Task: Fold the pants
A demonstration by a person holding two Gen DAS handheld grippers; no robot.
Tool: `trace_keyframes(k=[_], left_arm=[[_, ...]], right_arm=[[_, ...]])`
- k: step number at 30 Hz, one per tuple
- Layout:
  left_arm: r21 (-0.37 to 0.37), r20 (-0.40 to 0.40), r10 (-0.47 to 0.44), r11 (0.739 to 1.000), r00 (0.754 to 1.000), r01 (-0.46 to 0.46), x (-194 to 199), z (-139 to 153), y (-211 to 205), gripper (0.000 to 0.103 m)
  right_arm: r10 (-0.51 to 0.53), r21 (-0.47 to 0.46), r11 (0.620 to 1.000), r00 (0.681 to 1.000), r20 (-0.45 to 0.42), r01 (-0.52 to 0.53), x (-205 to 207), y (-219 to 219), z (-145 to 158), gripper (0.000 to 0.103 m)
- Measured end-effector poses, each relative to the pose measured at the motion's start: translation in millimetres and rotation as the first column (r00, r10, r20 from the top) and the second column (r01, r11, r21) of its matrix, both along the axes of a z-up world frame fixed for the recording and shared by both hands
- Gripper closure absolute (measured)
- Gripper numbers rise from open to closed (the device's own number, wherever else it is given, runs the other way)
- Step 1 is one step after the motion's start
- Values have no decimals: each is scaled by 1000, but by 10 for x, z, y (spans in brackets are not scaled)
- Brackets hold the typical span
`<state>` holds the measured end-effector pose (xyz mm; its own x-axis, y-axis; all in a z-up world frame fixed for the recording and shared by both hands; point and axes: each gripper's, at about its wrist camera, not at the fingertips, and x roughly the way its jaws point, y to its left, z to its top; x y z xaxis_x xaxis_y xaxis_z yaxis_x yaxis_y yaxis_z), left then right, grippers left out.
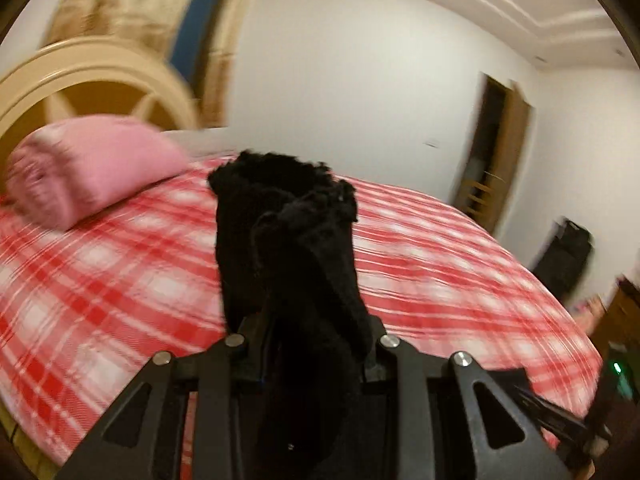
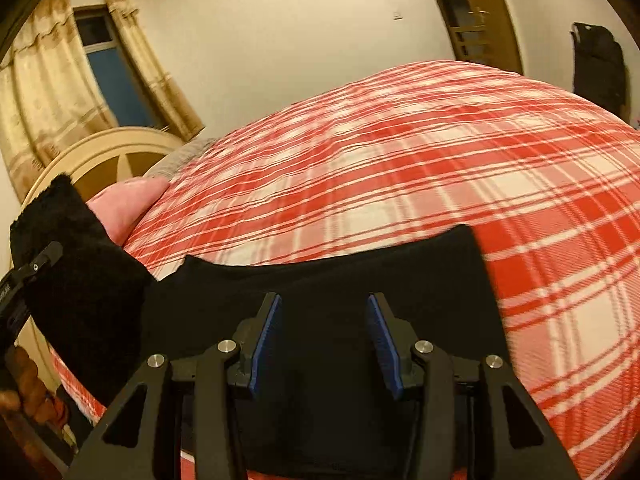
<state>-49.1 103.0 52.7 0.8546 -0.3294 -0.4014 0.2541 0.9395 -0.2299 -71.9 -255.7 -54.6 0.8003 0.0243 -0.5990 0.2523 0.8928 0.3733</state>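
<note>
The black pants (image 2: 328, 276) lie partly on the red plaid bed (image 2: 440, 168). My left gripper (image 1: 308, 320) is shut on one fleecy end of the pants (image 1: 288, 216) and holds it up above the bed; the fabric hides its fingers. That raised end and the left gripper also show at the left of the right wrist view (image 2: 76, 280). My right gripper (image 2: 325, 312) is open just above the flat part of the pants, with its blue pads (image 2: 267, 344) on either side of the cloth and empty.
A pink pillow (image 1: 92, 172) lies at the head of the bed by the cream headboard (image 1: 100, 80). A curtained window (image 2: 108, 64), a doorway (image 1: 496, 152) and a dark hanging garment (image 2: 598, 68) are along the walls.
</note>
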Motion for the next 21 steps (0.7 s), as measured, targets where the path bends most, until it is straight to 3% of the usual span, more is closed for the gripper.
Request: trace_keyframes(k=[3,8,15,21], left_arm=[[40,9,-114,993,993,113,-99,-37,-438,73],[121,15,-277,954,961,273,-341,-175,-1072,73],[300,-18,-462,843,887,446,-672,-587,-1875,73],[378,-90,-509,778,856,502,-738,-842,-2163,73]], right_arm=[[-33,1,999,999,-6,33,-150,-148,-19,56],[-102,10,995,995,-5,102,-387,-411,-36,56],[-174,35,984,985,-1,174,-647,-688,-76,56],[-188,46,981,982,2,188,-730,-780,-103,56]])
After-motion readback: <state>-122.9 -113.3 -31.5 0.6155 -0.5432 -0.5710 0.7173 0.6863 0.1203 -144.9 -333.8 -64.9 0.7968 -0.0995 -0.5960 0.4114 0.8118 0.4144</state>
